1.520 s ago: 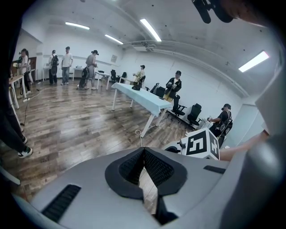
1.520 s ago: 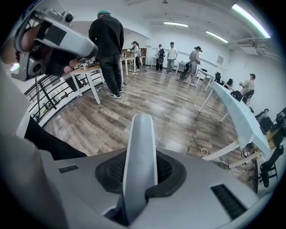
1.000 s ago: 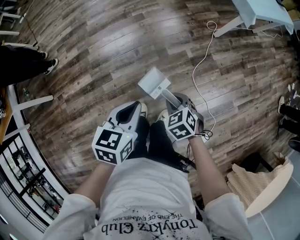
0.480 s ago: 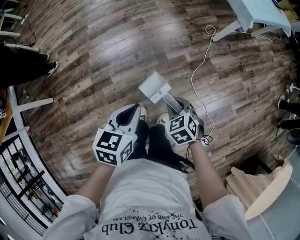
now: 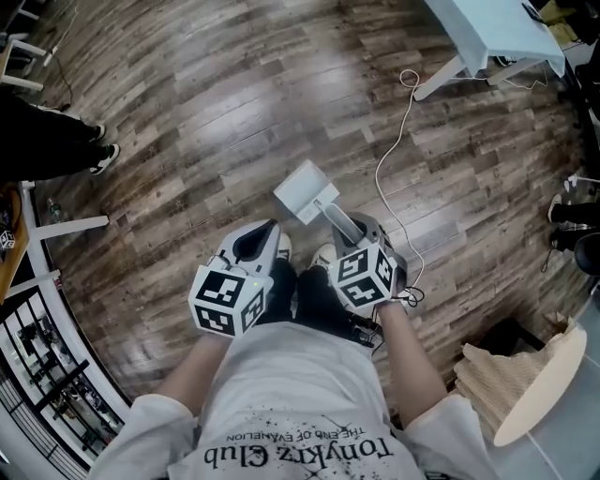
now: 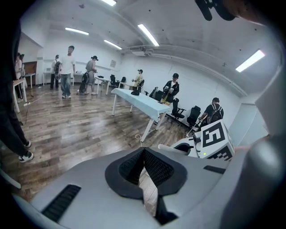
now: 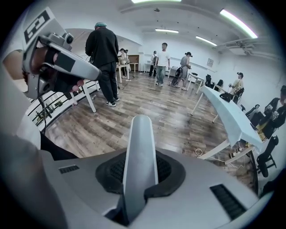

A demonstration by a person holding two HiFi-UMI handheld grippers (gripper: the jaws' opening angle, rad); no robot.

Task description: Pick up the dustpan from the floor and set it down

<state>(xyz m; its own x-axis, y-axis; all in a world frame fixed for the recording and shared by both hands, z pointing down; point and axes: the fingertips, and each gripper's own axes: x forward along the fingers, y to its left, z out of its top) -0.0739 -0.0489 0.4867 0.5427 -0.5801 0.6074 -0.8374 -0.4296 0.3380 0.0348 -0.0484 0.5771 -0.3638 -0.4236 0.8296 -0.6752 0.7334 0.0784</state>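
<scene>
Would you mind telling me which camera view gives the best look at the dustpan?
The head view: it shows the whole dustpan, pan and handle, held by the right tongs. The right gripper view shows only its handle clamped between the jaws. The left gripper view shows none of it.

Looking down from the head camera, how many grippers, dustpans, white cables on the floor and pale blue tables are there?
Grippers: 2 (left gripper, right gripper)
Dustpan: 1, the dustpan
White cable: 1, the white cable
Pale blue table: 1, the pale blue table
Total: 5
</scene>
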